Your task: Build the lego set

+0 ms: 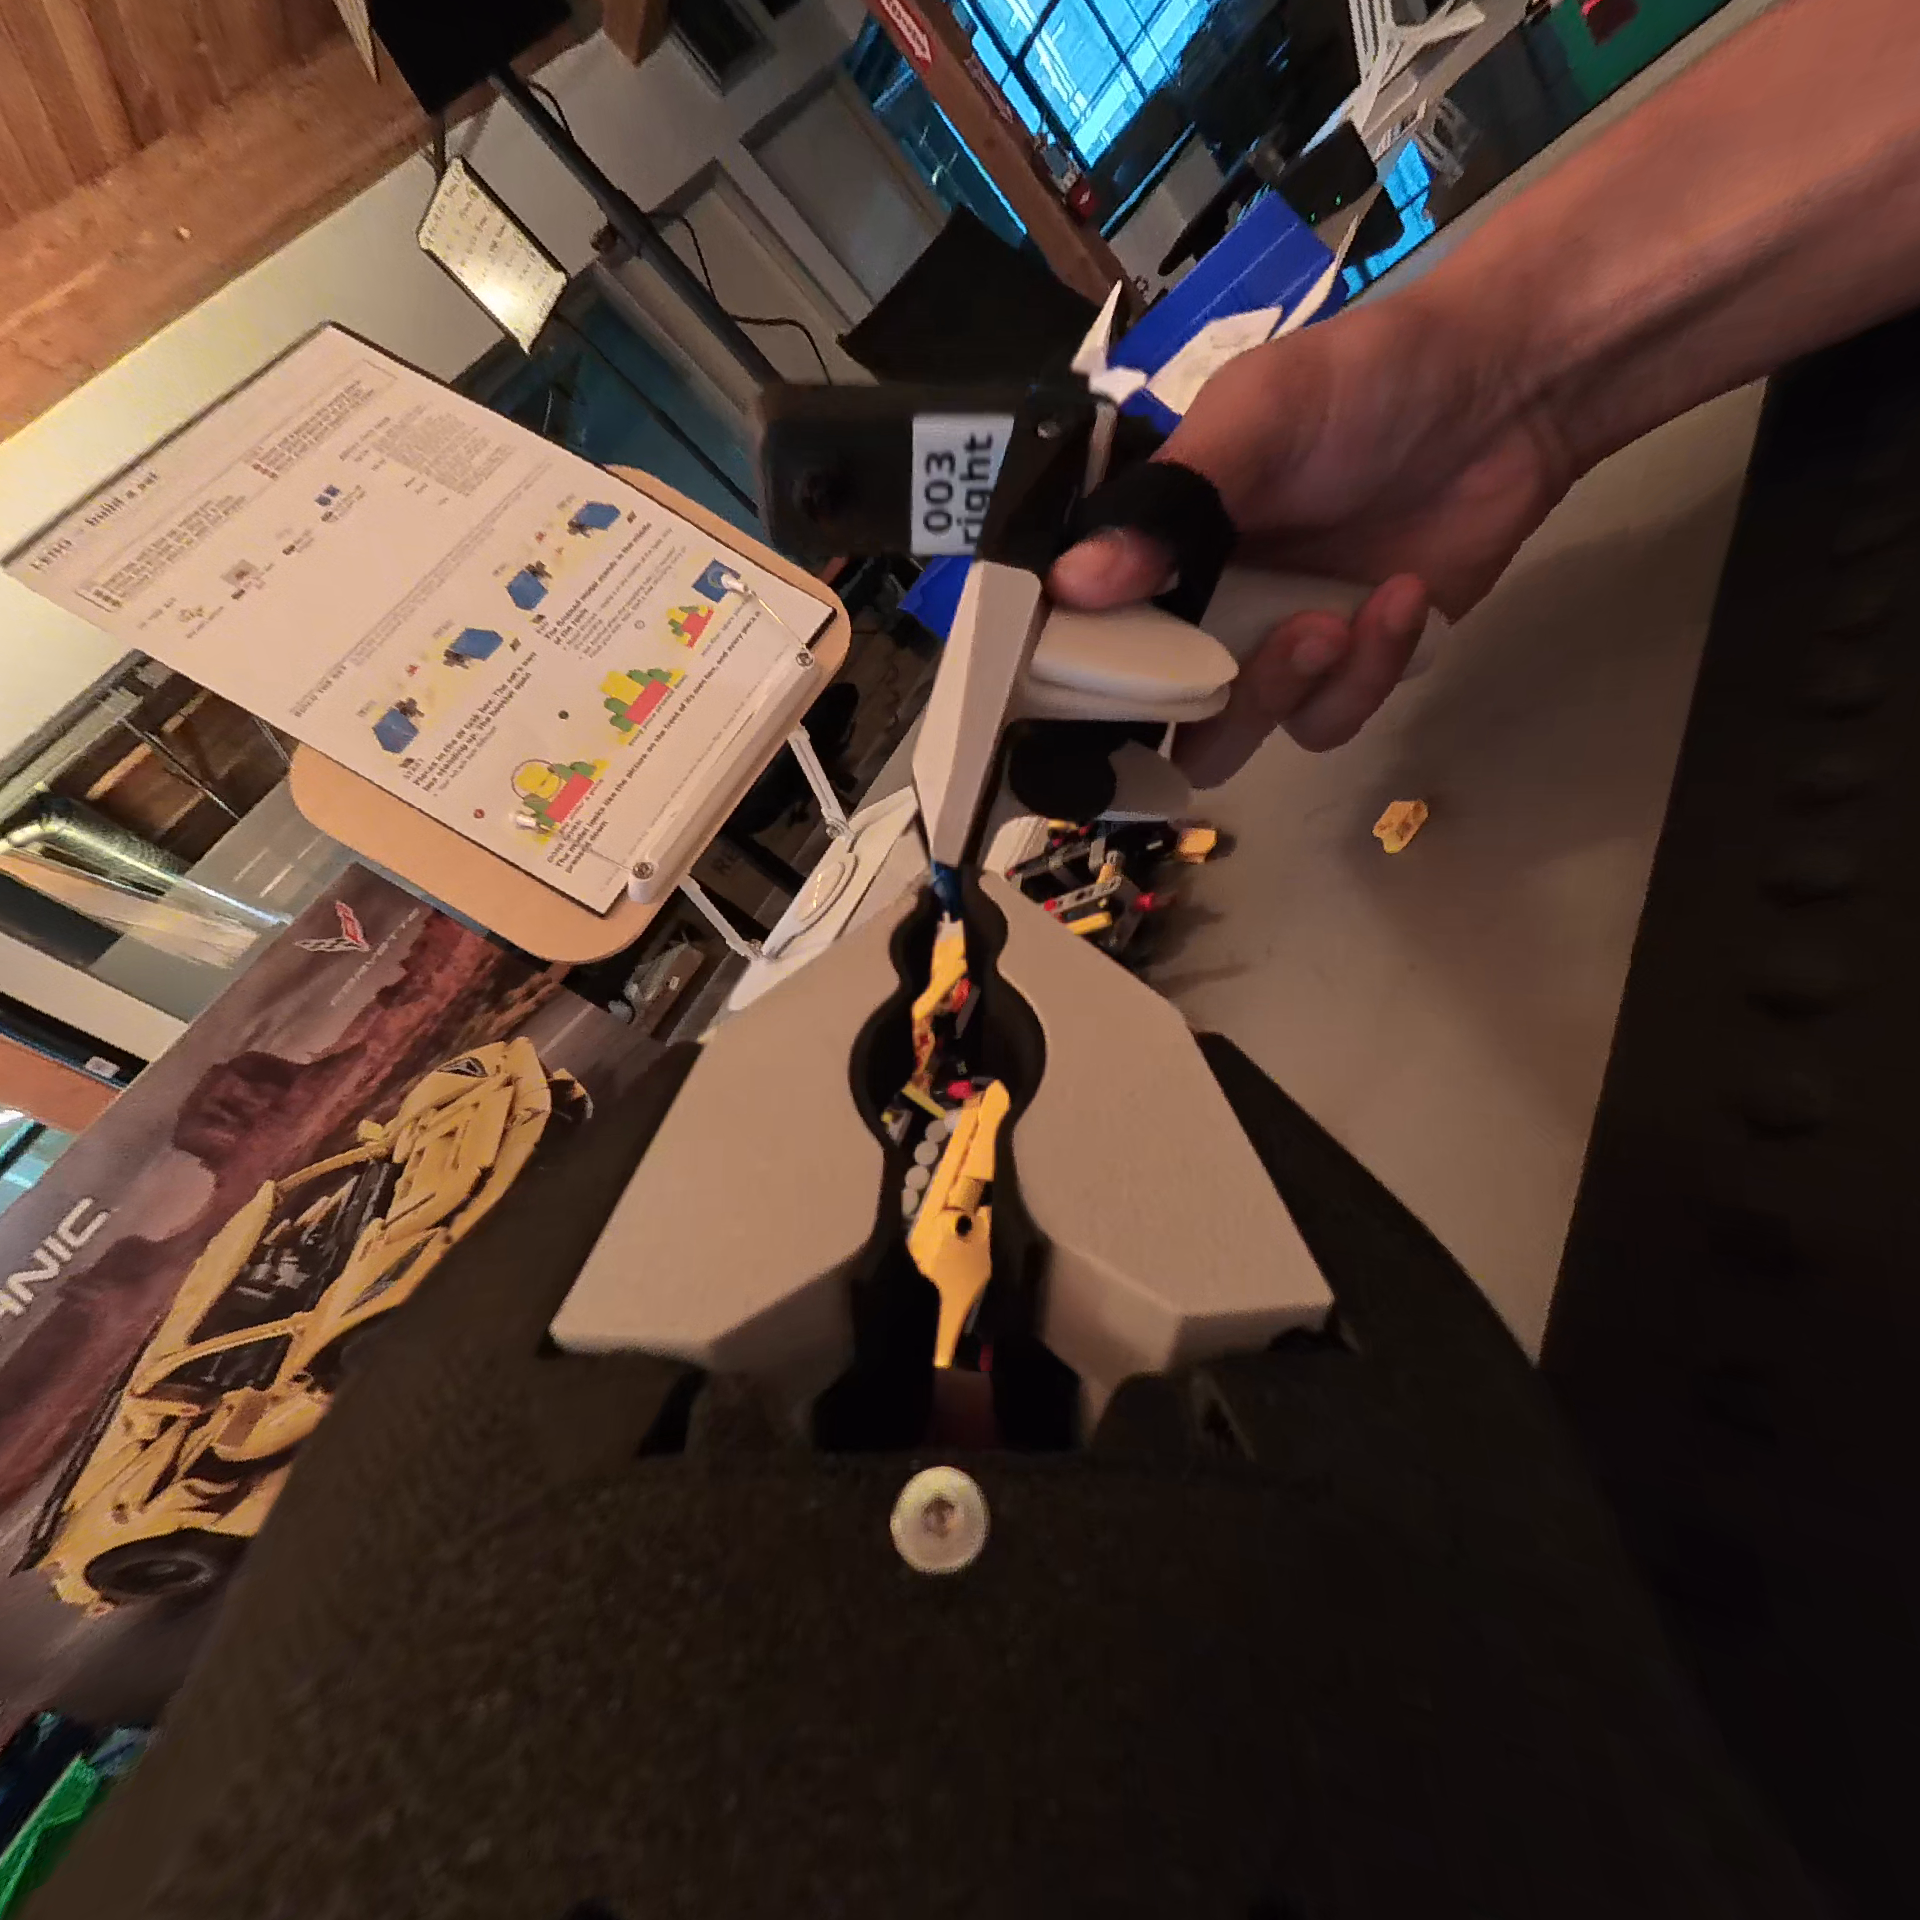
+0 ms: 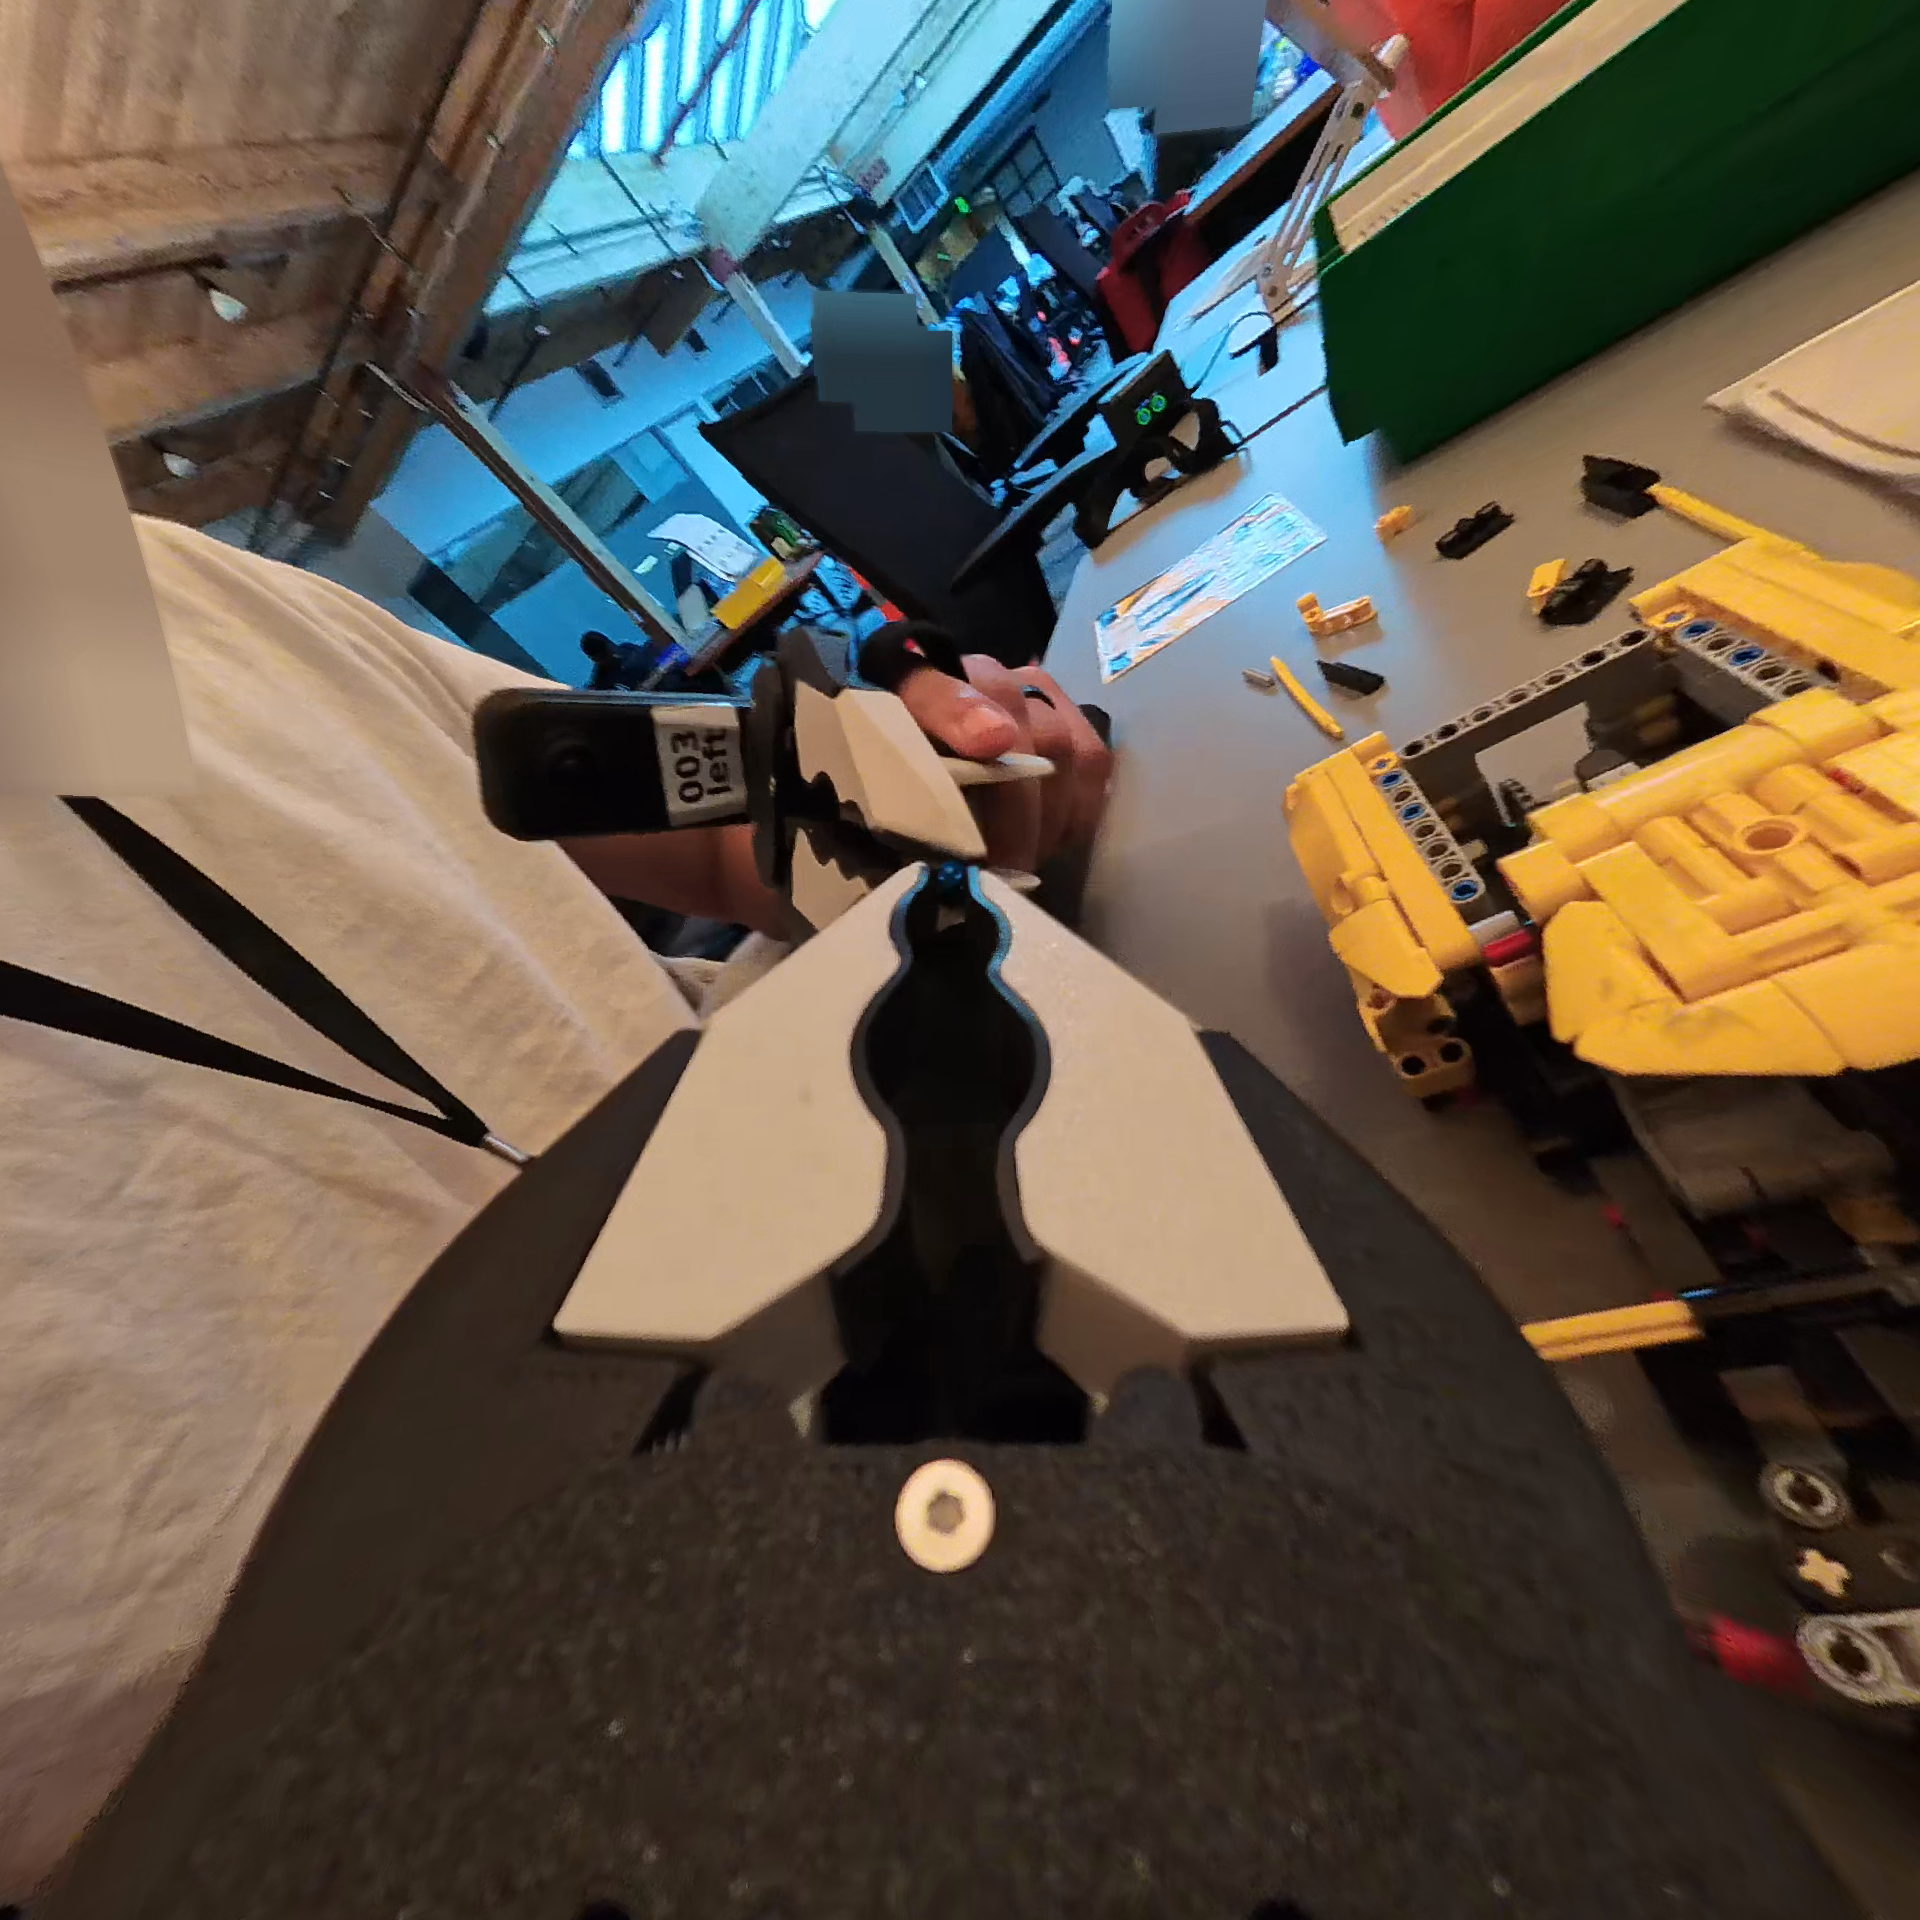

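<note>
Jaws of both matte grey grippers, left gripper (image 1: 953, 896) and right gripper (image 2: 948, 885), pinch tiny blue pin (image 2: 950, 879) tip-to-tip.

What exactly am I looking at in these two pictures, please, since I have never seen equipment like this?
A person holds a two-finger gripper in each hand; each carries a camera looking along its grey fingers. The left wrist view shows the left gripper, the right wrist view the right gripper. Their tips meet in mid-air, both nearly closed on a small blue piece; which gripper truly holds it I cannot tell. On the grey table sit a half-built yellow car model, loose yellow and black parts and a green box. An instruction sheet stands on a stand beside the set's box.
</note>
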A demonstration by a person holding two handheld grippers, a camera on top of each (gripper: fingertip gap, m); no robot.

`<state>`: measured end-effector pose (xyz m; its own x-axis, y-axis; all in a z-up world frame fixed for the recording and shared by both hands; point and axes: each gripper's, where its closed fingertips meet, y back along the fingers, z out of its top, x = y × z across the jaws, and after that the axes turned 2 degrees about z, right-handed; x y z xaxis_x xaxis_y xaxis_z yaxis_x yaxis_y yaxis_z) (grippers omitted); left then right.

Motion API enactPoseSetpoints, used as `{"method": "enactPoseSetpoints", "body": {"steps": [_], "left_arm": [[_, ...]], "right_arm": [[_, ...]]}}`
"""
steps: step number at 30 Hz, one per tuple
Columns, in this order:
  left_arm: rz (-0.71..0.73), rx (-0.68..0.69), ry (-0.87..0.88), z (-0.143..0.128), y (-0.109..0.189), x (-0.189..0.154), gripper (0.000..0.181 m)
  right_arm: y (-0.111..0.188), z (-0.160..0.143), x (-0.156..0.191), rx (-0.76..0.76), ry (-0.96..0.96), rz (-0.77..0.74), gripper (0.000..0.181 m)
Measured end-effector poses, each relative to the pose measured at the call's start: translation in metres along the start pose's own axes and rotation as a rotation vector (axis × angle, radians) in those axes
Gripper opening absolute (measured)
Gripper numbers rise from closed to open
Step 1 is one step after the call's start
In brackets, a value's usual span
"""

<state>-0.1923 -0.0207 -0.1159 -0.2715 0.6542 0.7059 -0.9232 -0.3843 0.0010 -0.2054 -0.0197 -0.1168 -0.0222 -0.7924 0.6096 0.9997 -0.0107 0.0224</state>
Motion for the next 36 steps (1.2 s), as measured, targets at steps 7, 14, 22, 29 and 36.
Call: {"method": "enactPoseSetpoints", "body": {"steps": [7, 14, 22, 29, 36], "left_arm": [[0.041, -0.147, -0.01, 0.022, 0.008, 0.003, 0.005], [0.02, -0.159, 0.026, 0.021, 0.007, 0.002, 0.006], [-0.034, -0.152, 0.106, 0.02, 0.005, 0.0, 0.005], [-0.019, -0.16, 0.079, 0.022, 0.007, 0.0, 0.005], [-0.013, -0.161, 0.051, 0.022, 0.008, 0.0, 0.005]], "right_arm": [[-0.002, 0.004, 0.021, -0.057, -0.124, 0.214, 0.003], [-0.002, 0.002, 0.02, -0.059, -0.144, 0.224, 0.003], [-0.004, 0.001, 0.019, -0.046, -0.121, 0.192, 0.003], [-0.004, 0.001, 0.021, -0.056, -0.14, 0.225, 0.003], [-0.004, 0.001, 0.022, -0.055, -0.135, 0.226, 0.003]]}}
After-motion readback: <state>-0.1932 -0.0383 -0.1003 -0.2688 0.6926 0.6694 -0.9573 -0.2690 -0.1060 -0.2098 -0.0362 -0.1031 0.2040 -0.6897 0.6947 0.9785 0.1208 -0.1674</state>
